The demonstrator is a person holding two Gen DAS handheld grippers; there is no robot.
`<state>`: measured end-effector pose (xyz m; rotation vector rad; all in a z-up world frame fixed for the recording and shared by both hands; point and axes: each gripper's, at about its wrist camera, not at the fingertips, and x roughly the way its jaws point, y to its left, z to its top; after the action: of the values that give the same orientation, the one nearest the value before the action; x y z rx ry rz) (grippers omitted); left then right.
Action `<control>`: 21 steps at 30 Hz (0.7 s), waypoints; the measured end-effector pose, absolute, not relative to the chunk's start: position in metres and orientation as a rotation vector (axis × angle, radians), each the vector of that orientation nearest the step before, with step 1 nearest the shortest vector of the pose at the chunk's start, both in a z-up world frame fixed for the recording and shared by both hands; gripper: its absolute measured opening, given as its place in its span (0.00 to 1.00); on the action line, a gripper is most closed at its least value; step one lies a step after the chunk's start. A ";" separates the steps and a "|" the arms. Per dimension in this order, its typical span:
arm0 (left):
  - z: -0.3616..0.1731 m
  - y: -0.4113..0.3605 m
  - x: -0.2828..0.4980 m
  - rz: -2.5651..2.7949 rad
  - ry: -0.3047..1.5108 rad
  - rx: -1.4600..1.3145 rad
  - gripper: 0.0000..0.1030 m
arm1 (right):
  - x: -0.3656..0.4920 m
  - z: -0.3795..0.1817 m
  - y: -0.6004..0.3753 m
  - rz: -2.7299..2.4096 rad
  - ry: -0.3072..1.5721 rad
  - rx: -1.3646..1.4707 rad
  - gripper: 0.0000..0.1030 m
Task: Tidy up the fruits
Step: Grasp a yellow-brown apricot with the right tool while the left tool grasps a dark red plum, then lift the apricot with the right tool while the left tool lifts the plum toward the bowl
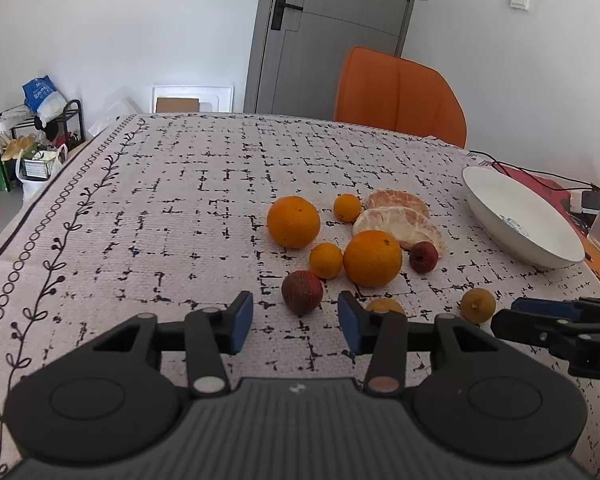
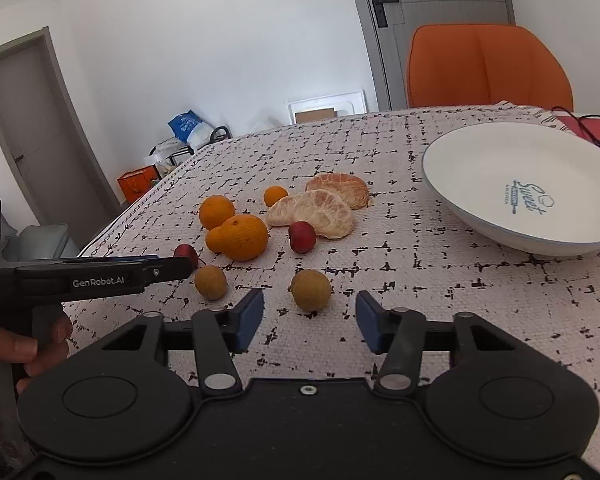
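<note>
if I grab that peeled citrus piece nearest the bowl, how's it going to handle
The peeled citrus piece shows bare pale membrane and no rind, so it probably squashes or tears under a firm pinch. Its segments look only loosely joined and may split apart. It lies flat on the tablecloth, so unlike the round fruit it is unlikely to roll.

An orange chair [image 1: 400, 94] stands behind the patterned tablecloth [image 1: 180, 184], before a grey door [image 1: 328, 24].

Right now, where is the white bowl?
The white bowl sits empty on the tablecloth at the right of both views, right of the peeled citrus pieces and before the orange chair.
</note>
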<state>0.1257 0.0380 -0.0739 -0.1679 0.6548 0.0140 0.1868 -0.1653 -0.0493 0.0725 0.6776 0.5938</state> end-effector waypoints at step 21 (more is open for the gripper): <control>-0.075 0.031 0.139 -0.022 0.646 -0.132 0.21 | 0.204 -0.058 -0.153 0.591 0.696 0.047 0.24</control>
<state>0.1391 0.0314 -0.0750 -0.1324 0.6460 -0.0222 0.2043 -0.1526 -0.0584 0.0471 0.6962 0.5912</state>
